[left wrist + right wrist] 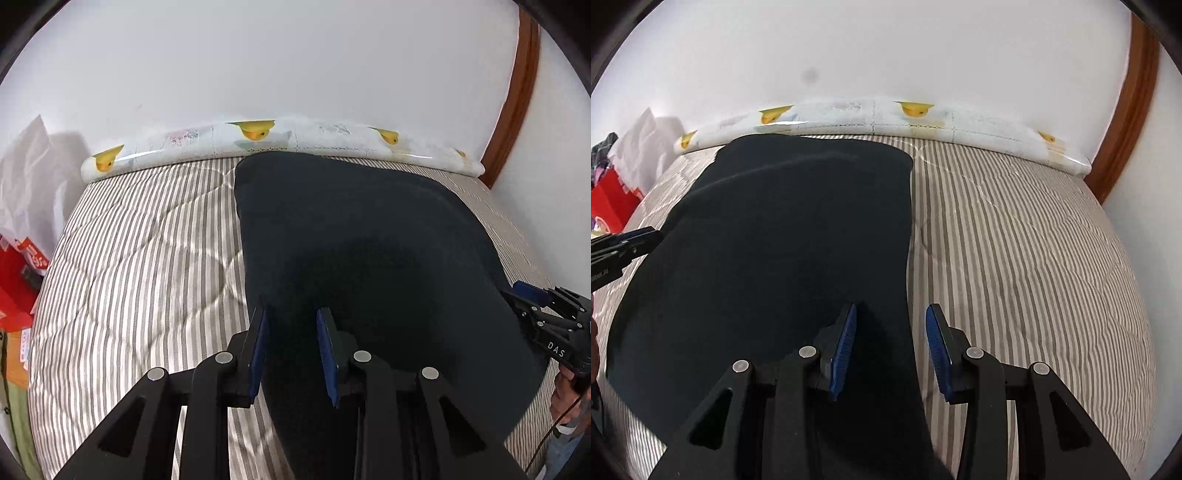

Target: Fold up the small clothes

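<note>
Left wrist view, right gripper (526,295) lettered "DAS", beside dark garment (369,240)

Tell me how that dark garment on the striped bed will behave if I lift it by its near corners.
The dark garment will probably drape limply; it lies flat, following the striped quilt. It looks thin, so likely light. The soft quilt may bunch if the open left gripper and right gripper dig in.
</note>
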`<action>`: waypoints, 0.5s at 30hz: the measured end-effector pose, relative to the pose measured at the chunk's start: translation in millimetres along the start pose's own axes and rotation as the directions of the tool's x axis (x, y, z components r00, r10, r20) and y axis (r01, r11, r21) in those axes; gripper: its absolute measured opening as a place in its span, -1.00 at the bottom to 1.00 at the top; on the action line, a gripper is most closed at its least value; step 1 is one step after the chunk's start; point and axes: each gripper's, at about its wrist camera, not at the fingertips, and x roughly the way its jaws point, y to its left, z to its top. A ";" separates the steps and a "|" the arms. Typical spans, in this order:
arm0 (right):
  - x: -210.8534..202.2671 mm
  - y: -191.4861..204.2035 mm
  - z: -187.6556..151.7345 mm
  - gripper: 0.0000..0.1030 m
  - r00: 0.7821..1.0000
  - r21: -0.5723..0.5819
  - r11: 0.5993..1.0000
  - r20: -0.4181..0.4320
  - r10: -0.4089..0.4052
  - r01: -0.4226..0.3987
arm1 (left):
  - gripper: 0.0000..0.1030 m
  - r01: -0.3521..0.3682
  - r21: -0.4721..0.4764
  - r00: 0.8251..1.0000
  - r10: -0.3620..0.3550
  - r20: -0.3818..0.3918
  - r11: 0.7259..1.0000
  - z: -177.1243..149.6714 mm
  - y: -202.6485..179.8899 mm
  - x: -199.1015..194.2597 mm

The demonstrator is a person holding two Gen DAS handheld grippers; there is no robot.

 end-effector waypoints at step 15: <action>-43.6 9.4 -39.8 -0.23 0.994 0.034 0.997 0.087 0.071 -0.074 | -0.49 0.058 -0.040 0.998 -0.058 0.001 0.998 -53.0 -10.8 -48.5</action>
